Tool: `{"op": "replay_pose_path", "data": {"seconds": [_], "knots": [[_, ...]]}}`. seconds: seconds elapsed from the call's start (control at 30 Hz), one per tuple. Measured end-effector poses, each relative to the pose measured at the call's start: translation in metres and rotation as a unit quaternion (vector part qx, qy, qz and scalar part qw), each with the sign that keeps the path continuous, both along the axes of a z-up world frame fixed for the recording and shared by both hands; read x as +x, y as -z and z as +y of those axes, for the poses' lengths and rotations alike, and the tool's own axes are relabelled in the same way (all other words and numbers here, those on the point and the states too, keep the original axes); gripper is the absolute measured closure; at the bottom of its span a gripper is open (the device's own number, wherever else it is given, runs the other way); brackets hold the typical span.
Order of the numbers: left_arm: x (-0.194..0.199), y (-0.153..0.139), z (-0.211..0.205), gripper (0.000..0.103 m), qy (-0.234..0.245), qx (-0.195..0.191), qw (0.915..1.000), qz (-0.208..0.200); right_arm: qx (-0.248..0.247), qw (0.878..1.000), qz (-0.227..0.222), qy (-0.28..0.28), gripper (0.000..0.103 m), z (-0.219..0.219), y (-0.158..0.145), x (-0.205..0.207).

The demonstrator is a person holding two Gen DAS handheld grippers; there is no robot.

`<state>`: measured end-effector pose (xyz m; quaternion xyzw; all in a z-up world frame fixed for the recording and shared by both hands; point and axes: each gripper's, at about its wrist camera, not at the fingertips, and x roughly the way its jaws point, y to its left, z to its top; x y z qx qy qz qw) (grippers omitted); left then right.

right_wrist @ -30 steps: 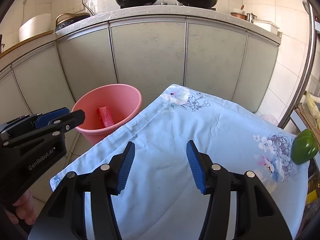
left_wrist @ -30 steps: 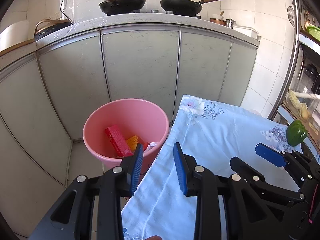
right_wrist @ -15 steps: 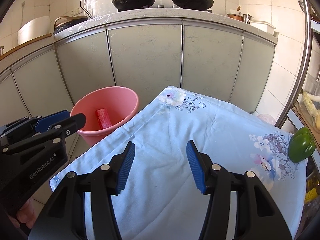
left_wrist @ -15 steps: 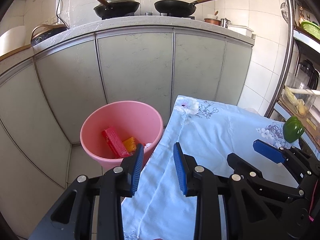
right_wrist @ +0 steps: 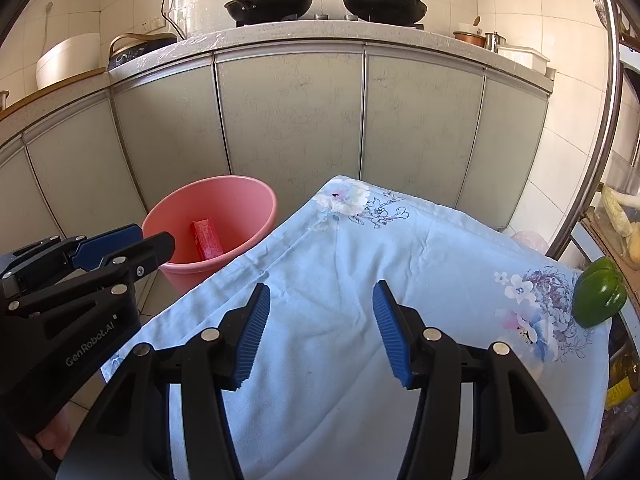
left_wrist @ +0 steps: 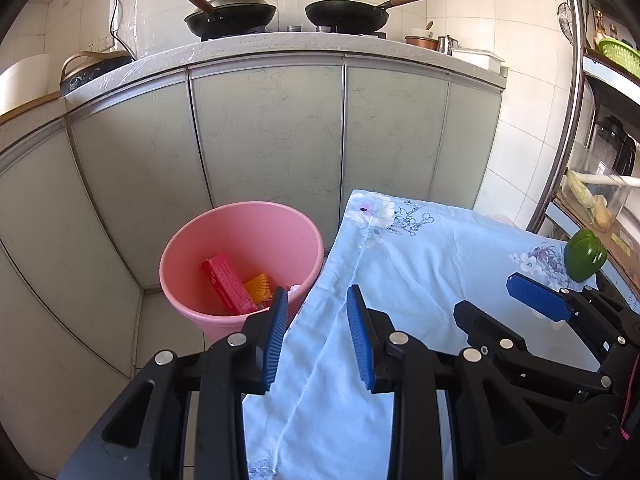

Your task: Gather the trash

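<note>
Almost nothing has shifted over the past second: both tools hang where they were above the table, and only the left one's view has drifted a touch, so the pink bucket (left_wrist: 241,264) sits slightly differently in its frame. The left gripper (left_wrist: 318,330) has its blue pads apart with nothing between them, poised over the near edge of the blue flowered cloth (left_wrist: 420,292), right beside the bucket's rim. The right gripper (right_wrist: 320,330) is likewise spread wide and empty, hovering over the middle of the cloth. Down in the bucket lie a red box (left_wrist: 226,283), an orange piece (left_wrist: 260,287) and a scrap of something white, so the trash appears to be gathered already. On the cloth I can see no litter left, only a green pepper (right_wrist: 599,292) at the far right edge, which hardly looks like rubbish. My guess is that the collecting is finished or nearly so, and this stillness is a pause at the end rather than a lead-up to another grab.
</note>
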<state>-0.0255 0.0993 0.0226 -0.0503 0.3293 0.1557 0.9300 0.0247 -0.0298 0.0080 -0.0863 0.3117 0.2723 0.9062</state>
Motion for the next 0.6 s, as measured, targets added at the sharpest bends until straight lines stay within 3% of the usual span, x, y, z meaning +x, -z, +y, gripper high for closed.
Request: {"op": "replay_pose_path", "data": {"seconds": [0.6], "knots": [[-0.0016, 0.0010, 0.0011, 0.073, 0.002, -0.002, 1.0000, 0.001, -0.005, 1.000, 0.000, -0.005, 0.049, 0.0033, 0.0016, -0.0008]]}}
